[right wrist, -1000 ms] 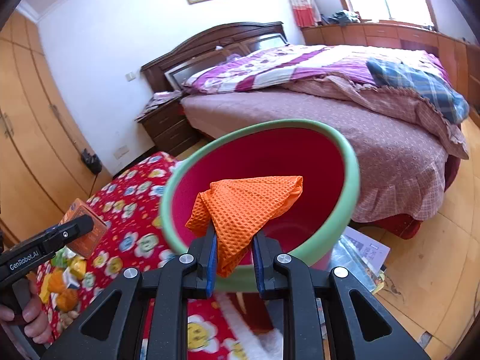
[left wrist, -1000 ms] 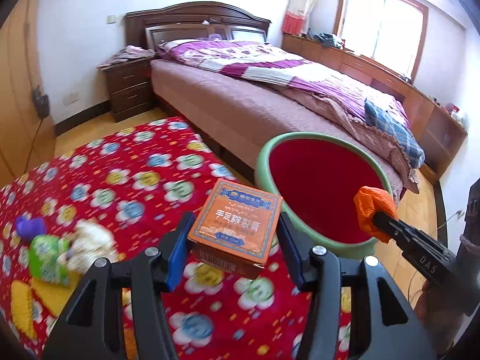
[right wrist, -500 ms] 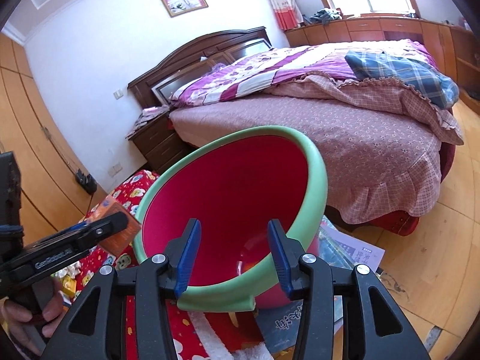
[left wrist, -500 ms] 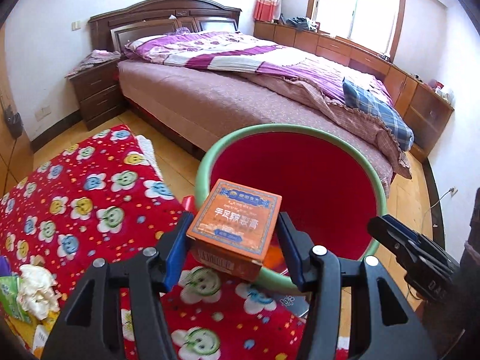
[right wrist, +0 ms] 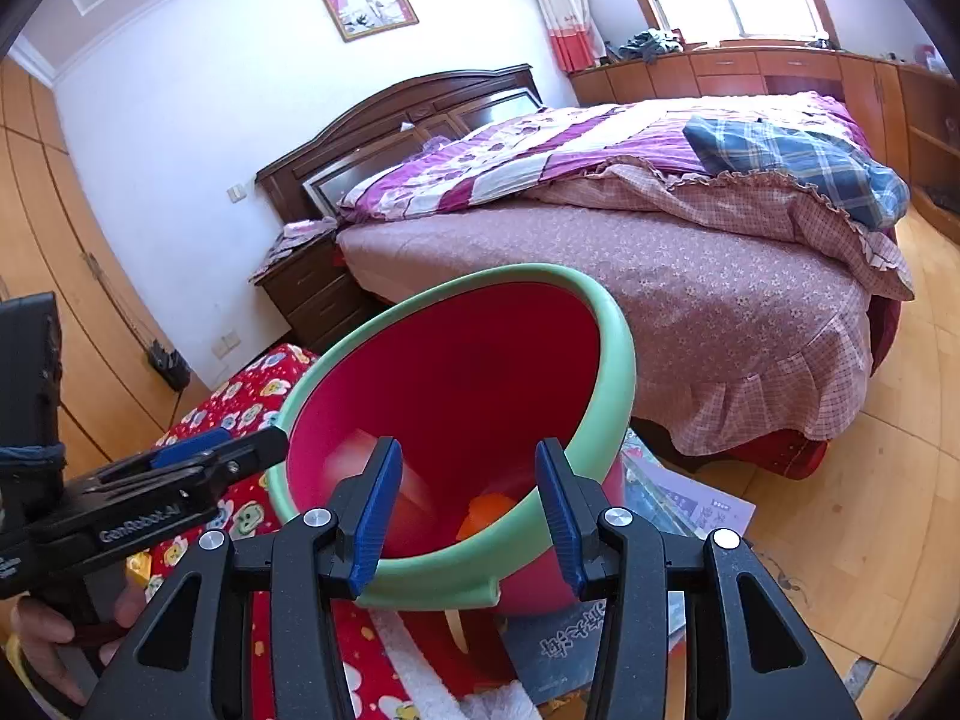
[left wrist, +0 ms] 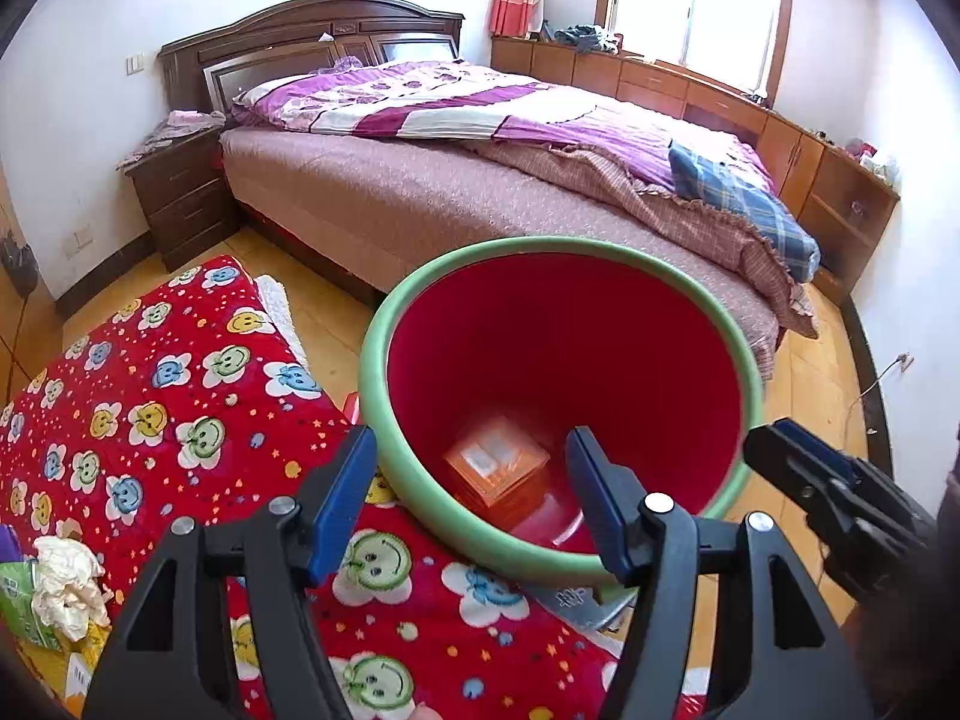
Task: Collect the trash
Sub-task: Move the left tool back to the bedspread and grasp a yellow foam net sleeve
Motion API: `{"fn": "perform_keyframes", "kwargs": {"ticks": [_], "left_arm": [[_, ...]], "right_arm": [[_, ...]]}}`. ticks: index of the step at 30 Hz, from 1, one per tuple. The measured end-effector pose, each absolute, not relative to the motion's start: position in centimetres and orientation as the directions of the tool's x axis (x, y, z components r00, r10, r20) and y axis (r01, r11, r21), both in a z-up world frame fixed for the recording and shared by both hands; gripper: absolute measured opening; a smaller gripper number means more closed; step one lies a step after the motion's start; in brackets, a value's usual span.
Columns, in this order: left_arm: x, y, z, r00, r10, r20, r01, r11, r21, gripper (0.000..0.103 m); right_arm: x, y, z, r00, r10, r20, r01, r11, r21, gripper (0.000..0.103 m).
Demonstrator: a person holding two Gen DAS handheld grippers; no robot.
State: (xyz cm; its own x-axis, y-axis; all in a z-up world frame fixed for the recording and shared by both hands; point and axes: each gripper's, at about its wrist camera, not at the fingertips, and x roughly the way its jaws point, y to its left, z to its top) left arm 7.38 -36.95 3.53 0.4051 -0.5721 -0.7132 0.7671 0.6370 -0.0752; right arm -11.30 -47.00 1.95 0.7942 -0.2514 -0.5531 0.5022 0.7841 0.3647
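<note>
A red bin with a green rim (left wrist: 384,324) stands at the edge of the red flowered blanket (left wrist: 180,390). The orange box (left wrist: 498,474) sits blurred deep inside the bin, below my left gripper (left wrist: 469,441). That gripper's jaws are opening and nothing is pressed between them. My right gripper (right wrist: 468,450) hangs open over the bin's near rim (right wrist: 618,360) with nothing between its pads. The orange cloth (right wrist: 489,510) lies at the bottom of the bin. In the left wrist view the right gripper (left wrist: 780,444) shows at the bin's right side.
A crumpled tissue (left wrist: 63,576) and a green packet (left wrist: 18,594) lie on the blanket at the far left. Magazines (right wrist: 690,498) lie on the wooden floor under the bin. A large bed (left wrist: 480,180) and a dark nightstand (left wrist: 180,192) stand behind.
The right gripper opened and the orange cloth dropped into the bin. The left gripper carried the orange box over the bin, opened, and the box fell in.
</note>
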Motion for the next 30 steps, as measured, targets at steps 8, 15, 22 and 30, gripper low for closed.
{"fn": "perform_keyframes", "kwargs": {"ticks": [8, 15, 22, 30], "left_arm": [[6.5, -32.6, 4.6, 0.381, -0.578, -0.721, 0.721, 0.674, -0.159, 0.065], [5.7, -26.8, 5.4, 0.443, -0.528, -0.724, 0.648, 0.747, -0.148, 0.065], [5.9, -19.7, 5.8, 0.517, -0.452, -0.726, 0.538, 0.832, -0.134, 0.065], [7.2, -12.5, 5.3, 0.583, -0.346, -0.735, 0.396, 0.911, -0.115, 0.065]], "right_arm": [[-11.7, -45.1, 2.8, 0.792, -0.219, -0.57, 0.48, 0.801, 0.358, 0.047], [-11.9, -42.3, 3.8, 0.806, -0.174, -0.566, 0.431, 0.827, 0.36, 0.051], [-11.2, -39.3, 4.0, 0.81, -0.111, -0.575, 0.374, 0.854, 0.362, 0.058], [-10.0, -36.7, 3.2, 0.795, -0.047, -0.605, 0.332, 0.868, 0.37, 0.062]]}}
